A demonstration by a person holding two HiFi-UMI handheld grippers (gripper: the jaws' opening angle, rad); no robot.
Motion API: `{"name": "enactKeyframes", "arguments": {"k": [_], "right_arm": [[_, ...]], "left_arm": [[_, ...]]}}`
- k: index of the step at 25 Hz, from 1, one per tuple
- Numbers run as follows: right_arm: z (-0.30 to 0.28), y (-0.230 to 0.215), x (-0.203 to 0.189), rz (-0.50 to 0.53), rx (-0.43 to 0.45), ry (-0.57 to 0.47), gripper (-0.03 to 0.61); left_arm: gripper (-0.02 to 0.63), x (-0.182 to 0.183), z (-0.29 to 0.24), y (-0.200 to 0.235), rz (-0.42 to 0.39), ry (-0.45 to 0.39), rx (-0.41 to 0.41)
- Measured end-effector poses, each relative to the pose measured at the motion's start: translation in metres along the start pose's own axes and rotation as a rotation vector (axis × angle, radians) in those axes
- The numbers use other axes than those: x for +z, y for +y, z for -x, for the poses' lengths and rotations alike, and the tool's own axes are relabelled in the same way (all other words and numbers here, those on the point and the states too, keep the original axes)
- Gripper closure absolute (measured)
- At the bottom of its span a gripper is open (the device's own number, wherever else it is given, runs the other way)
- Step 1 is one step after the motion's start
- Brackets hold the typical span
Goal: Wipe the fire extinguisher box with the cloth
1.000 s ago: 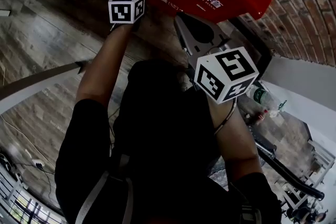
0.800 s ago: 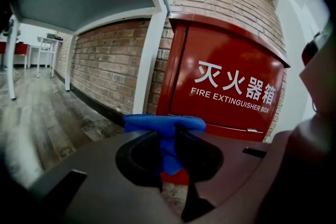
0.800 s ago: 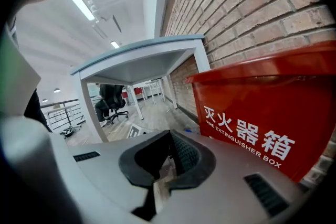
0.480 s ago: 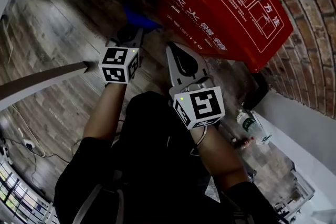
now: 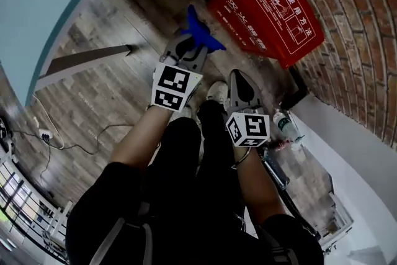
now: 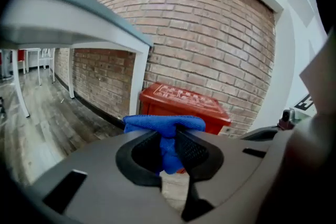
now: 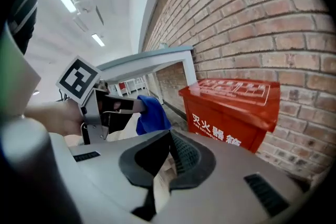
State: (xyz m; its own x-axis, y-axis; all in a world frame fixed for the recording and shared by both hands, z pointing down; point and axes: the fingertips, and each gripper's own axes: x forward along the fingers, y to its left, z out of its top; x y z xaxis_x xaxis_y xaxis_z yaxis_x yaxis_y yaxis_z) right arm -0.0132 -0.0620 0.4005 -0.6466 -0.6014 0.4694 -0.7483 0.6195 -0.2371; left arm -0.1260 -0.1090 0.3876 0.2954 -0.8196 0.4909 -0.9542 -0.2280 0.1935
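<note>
While your left gripper (image 5: 191, 46) is clenched on a bunched fold of the cloth (image 5: 198, 34), that cloth hangs in the air near the box (image 5: 267, 6) but not touching it. Your right gripper (image 5: 238, 76) has its jaws closed together on nothing.

The box stands on the floor (image 5: 105, 102), its back against the foot of the brick wall (image 5: 347, 3). To wipe well, lay the loose blue flap flat on the red plastic, not the jaw tips. Draw it in long overlapping passes, lid first and then the front. Keep the clamp firm so the fold does not slip out, and keep the free gripper clear.

The box's long axis runs along the wall. Its lettered front faces out toward you, and its lid, with the printed pictures, faces up.
</note>
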Motion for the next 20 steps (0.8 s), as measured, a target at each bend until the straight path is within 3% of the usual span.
{"name": "enactKeyframes", "arguments": {"k": [6, 11, 16, 20], "right_arm": [[0.122, 0.06, 0.124, 0.002, -0.039, -0.064, 0.563], [0.192, 0.101, 0.213, -0.003, -0.054, -0.161, 0.563], [0.248, 0.111, 0.279, 0.033, -0.11, -0.253, 0.563], [0.284, 0.109, 0.309, 0.027, -0.121, -0.295, 0.563]], "left_arm": [[0.537, 0.087, 0.127, -0.072, -0.04, 0.036, -0.086], [0.537, 0.141, 0.201, -0.117, -0.049, 0.05, -0.141], [0.537, 0.204, 0.243, -0.159, -0.095, 0.006, -0.192], [0.537, 0.245, 0.267, -0.19, -0.119, -0.033, -0.201]]}}
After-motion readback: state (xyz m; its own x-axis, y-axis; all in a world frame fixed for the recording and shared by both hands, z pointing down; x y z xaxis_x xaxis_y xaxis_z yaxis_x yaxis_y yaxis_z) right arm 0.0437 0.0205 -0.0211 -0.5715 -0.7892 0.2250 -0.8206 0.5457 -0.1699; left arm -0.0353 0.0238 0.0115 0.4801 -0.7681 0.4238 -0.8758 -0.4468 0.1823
